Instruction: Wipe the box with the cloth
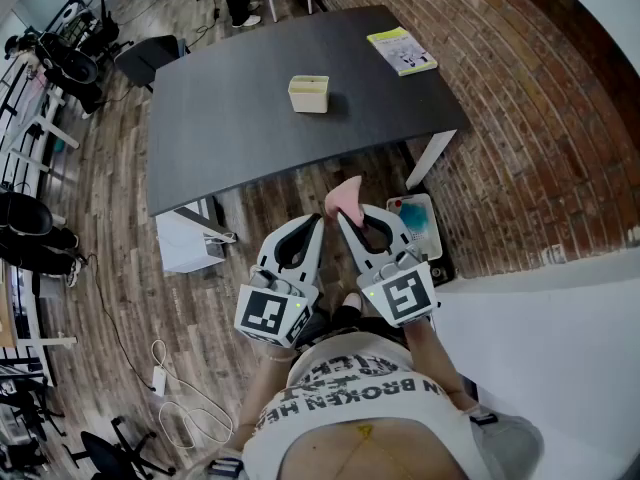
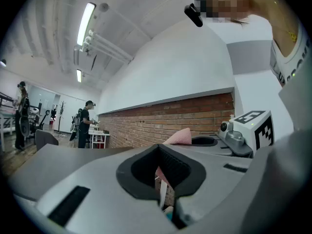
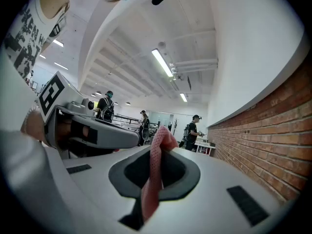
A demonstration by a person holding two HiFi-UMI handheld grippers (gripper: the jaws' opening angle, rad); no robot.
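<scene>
Near the middle of the dark grey rectangular tabletop (image 1: 225, 128) sits the small cream-coloured box (image 1: 308, 94), well apart from both claws. At the tabletop's far right corner lies a yellow-green printed booklet (image 1: 401, 50). Short of the tabletop's near edge, over the wood-plank floor (image 1: 130, 268), the person holds the two claws side by side, both pointing toward the tabletop. The right claw (image 1: 345, 215) is clamped on a pink textured cloth (image 1: 346, 196); the cloth sticks out past the tips and, in the right gripper view, runs down between the dark pads. The left claw (image 1: 316, 221) has its jaws pressed together with nothing held, its tips just beside the cloth. A pale tray with blue contents (image 1: 434, 218) lies on the floor by the red brick wall (image 1: 500, 118).
</scene>
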